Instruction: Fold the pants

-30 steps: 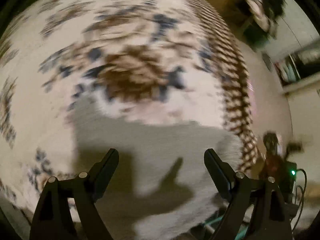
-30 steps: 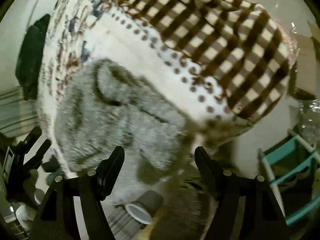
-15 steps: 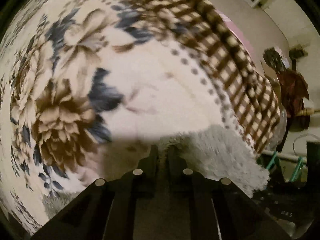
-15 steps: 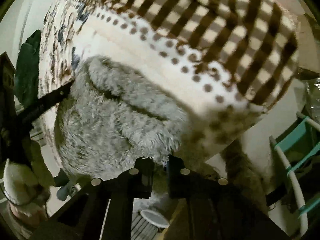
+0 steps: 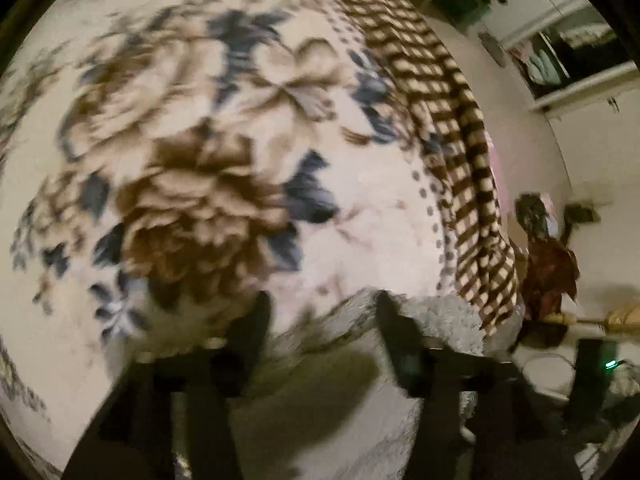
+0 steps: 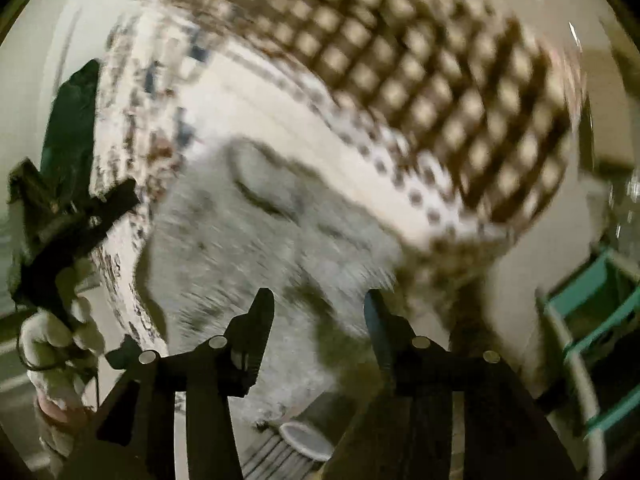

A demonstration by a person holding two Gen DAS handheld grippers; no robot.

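- Here, the pants point(image 6: 248, 248) looked grey and fuzzy, bunched on the floral blanket point(image 5: 200, 160) toward six o'clock.
- Left gripper point(image 5: 320, 312) stood spread, empty.
- Right gripper point(image 6: 318, 308) likewise spread above them.

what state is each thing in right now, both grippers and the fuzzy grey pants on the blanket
left gripper: open, fingers apart, nothing between them
right gripper: open, fingers apart, nothing between them
fuzzy grey pants: lying bunched on the blanket, held by neither gripper, fold not finished
floral and brown-checked blanket: spread out under the pants
white-gloved left hand: closed around the left gripper's handle
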